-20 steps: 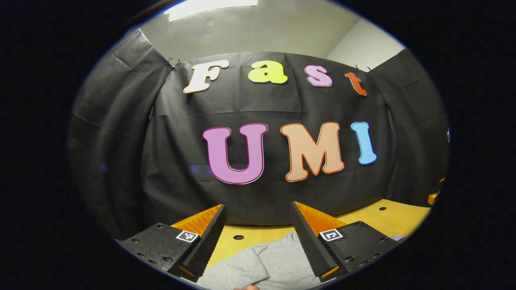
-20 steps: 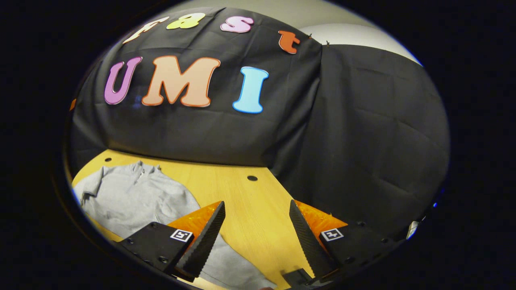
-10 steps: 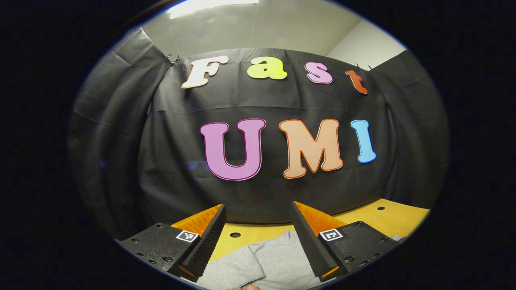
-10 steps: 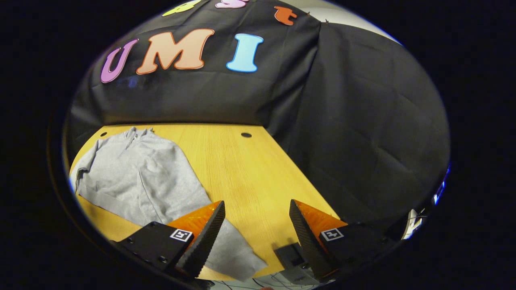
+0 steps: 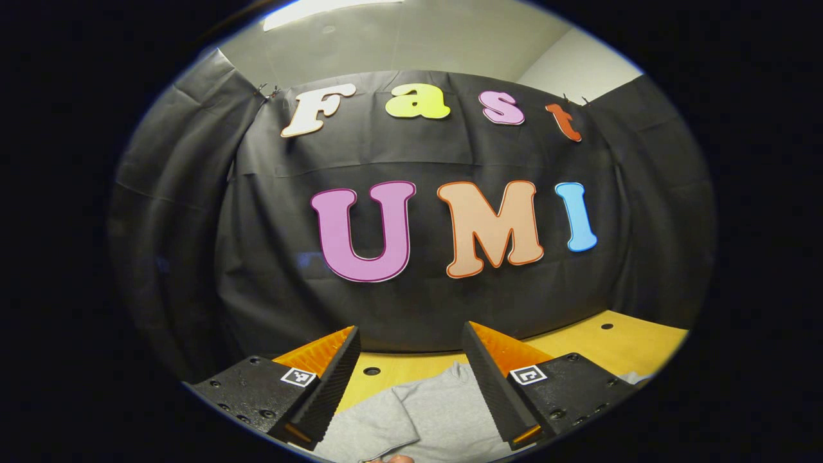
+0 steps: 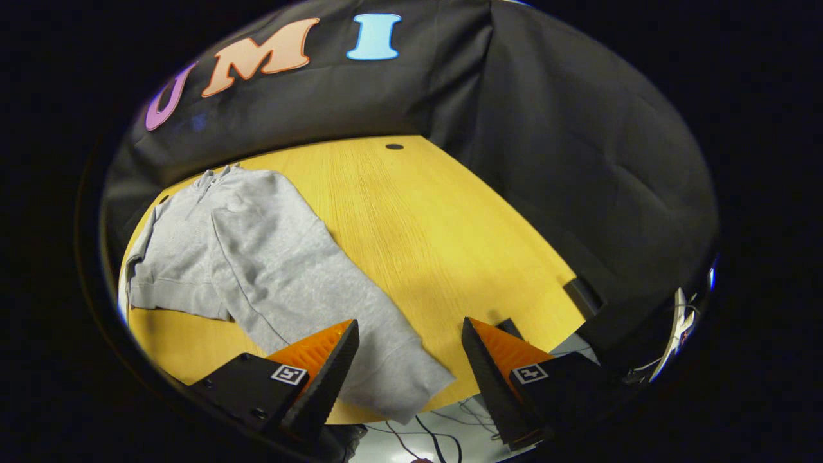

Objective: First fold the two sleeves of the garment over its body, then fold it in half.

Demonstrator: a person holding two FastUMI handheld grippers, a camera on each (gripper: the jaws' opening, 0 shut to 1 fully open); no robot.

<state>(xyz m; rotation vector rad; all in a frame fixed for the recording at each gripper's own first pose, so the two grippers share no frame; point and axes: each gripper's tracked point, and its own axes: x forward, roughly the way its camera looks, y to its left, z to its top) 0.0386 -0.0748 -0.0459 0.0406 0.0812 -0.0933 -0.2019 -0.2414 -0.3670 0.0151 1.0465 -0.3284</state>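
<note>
Grey long-sleeved fleece garment (image 6: pixel 257 257) lies flat on the yellow wooden table (image 6: pixel 437 244), its collar toward the table's far edge by the black cloth wall (image 6: pixel 578 161), one sleeve laid across its body and the other sleeve running down to the table's near edge, where its cuff reaches the rim. The right gripper (image 6: pixel 409 360) hovers above that near edge, tilted down at the table, jaws apart and empty, the cuff lying between and below them. The left gripper (image 5: pixel 409 379) is held level, facing the wall, jaws apart over the garment (image 5: pixel 424 418) near the far edge. Compared with a second ago, the right gripper has pitched downward and pulled back, so far more table and the near edge now show; the left gripper has barely shifted.
</note>
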